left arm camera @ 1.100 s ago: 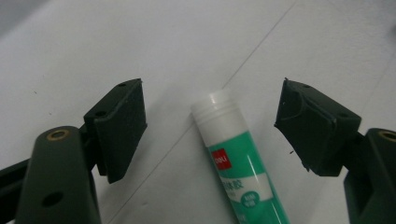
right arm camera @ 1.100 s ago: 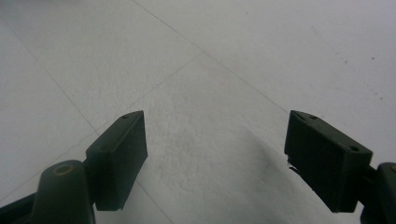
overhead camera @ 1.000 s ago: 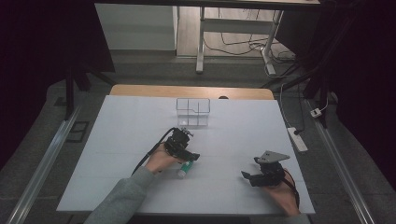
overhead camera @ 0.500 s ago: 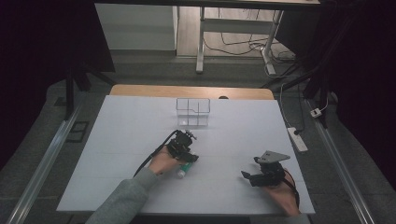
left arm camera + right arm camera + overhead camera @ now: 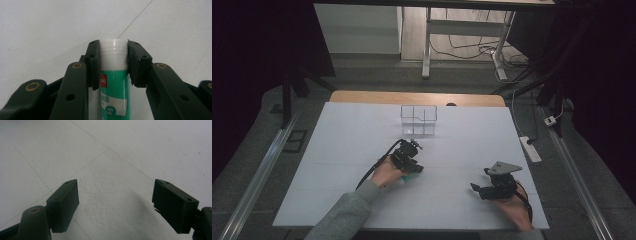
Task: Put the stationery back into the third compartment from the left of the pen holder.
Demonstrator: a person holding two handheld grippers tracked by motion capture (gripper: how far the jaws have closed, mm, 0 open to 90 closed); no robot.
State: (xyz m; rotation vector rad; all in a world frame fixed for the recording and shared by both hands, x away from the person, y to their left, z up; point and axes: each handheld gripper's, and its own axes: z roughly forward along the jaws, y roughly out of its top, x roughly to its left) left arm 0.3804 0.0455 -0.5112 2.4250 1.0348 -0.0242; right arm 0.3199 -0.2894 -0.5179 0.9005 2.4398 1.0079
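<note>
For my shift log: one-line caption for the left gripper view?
Left tongs shut on a green-and-white glue stick above the white table.

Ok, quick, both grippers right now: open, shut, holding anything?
Left gripper: shut on the green-and-white plastic glue stick.
Right gripper: open, holding nothing, over the white table.

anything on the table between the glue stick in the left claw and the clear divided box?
Nothing visible. The left claw is shut on the glue stick, and bare white table runs from there to the clear box.

The left tool (image 5: 113, 62) has its jaws clamped together on something, while the right tool (image 5: 115, 202) rests with jaws spread wide.
</note>
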